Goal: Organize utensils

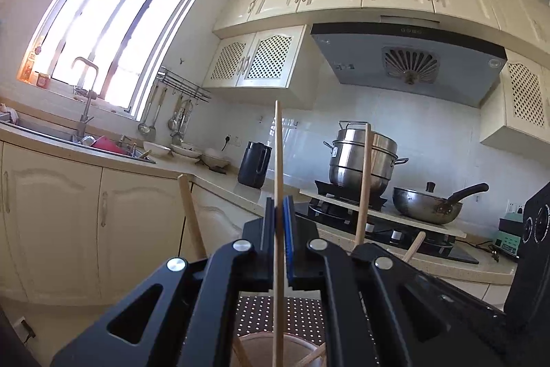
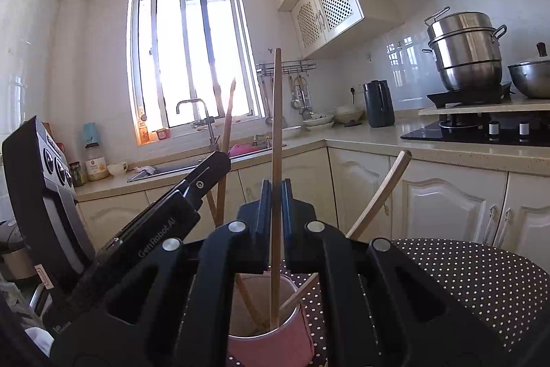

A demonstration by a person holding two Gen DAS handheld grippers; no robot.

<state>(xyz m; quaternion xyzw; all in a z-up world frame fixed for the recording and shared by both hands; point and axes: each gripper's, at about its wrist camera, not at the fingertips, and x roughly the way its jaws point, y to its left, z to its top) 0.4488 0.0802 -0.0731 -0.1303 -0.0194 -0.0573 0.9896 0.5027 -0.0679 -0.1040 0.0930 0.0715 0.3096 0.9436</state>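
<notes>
Wooden chopstick, pale, upright: clamped between the closed jaws of the left hand-held gripper, lower end reaching down into the cup below. In the left wrist view three further chopsticks lean outward from that cup, one to the left, one standing tall on the right, one short on the right.

Second wooden chopstick, upright: clenched by the right hand-held gripper, its tip inside the pink cup. Other chopsticks rest in the same cup, one slanting right, one leaning left behind the other gripper's black body.

Pink cup: stands on a dark polka-dot cloth covering a round surface.

Background, well apart from the cup: cream worktop with a sink under the window, a dark kettle, a stacked steel steamer pot and a wok on the hob, a grey extractor hood above.
</notes>
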